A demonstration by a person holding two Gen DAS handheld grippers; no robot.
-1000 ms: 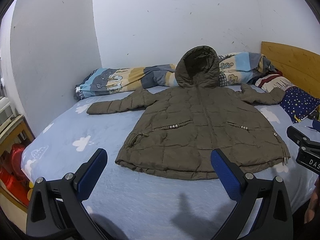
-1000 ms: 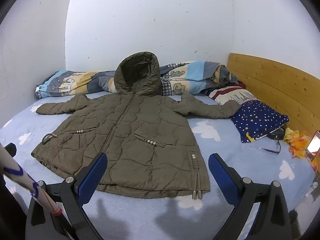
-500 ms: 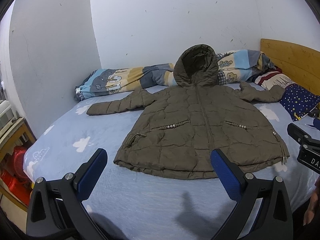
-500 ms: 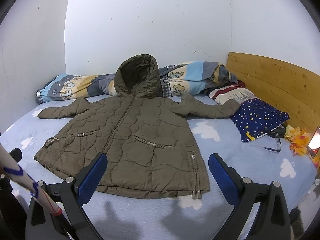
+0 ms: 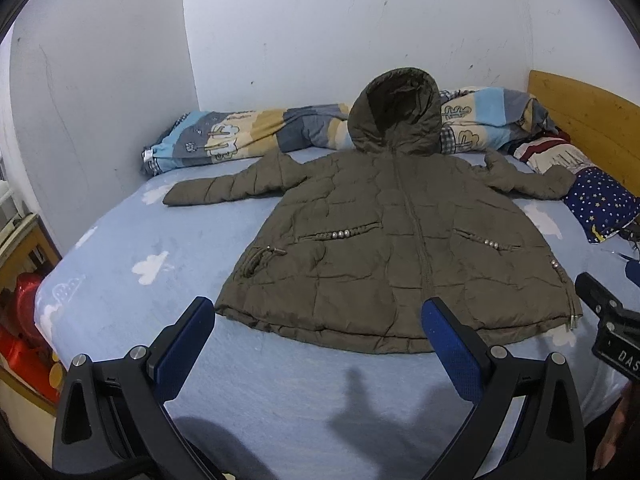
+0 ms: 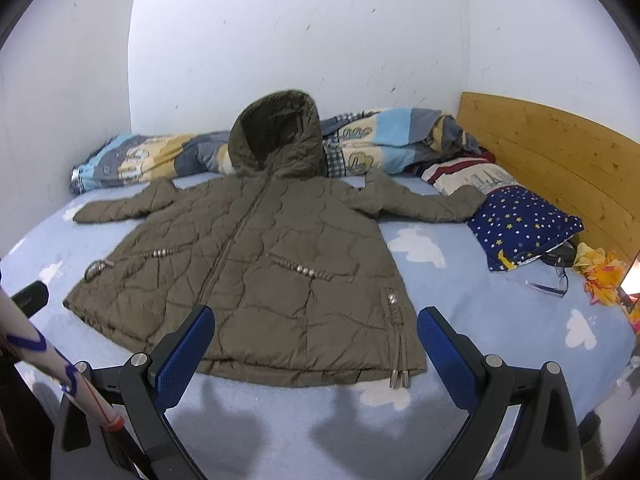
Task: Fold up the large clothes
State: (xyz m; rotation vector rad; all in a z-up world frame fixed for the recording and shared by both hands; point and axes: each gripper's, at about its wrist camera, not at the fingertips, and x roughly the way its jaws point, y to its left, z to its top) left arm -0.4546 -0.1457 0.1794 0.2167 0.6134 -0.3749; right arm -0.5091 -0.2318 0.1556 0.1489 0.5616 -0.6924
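Observation:
An olive quilted hooded jacket (image 5: 392, 240) lies front up and spread flat on the blue bed sheet (image 5: 128, 248), sleeves out to both sides, hood propped on the rolled quilt. It also shows in the right wrist view (image 6: 256, 272). My left gripper (image 5: 316, 344) is open and empty, held above the sheet just short of the jacket's hem. My right gripper (image 6: 316, 348) is open and empty, above the hem's right corner. The right gripper's body (image 5: 608, 320) shows at the right edge of the left wrist view.
A rolled patterned quilt (image 6: 384, 144) lies along the wall behind the hood. A star-print pillow (image 6: 524, 224) and a striped pillow (image 6: 468, 176) lie by the wooden headboard (image 6: 552, 152). Glasses (image 6: 556, 276) and a yellow-orange item (image 6: 604, 272) lie at the right. Red objects (image 5: 24, 320) sit beside the bed's left edge.
Both grippers have shifted slightly; the jacket sits a little lower in the right wrist view. The jacket itself has not moved and both grippers stay open.

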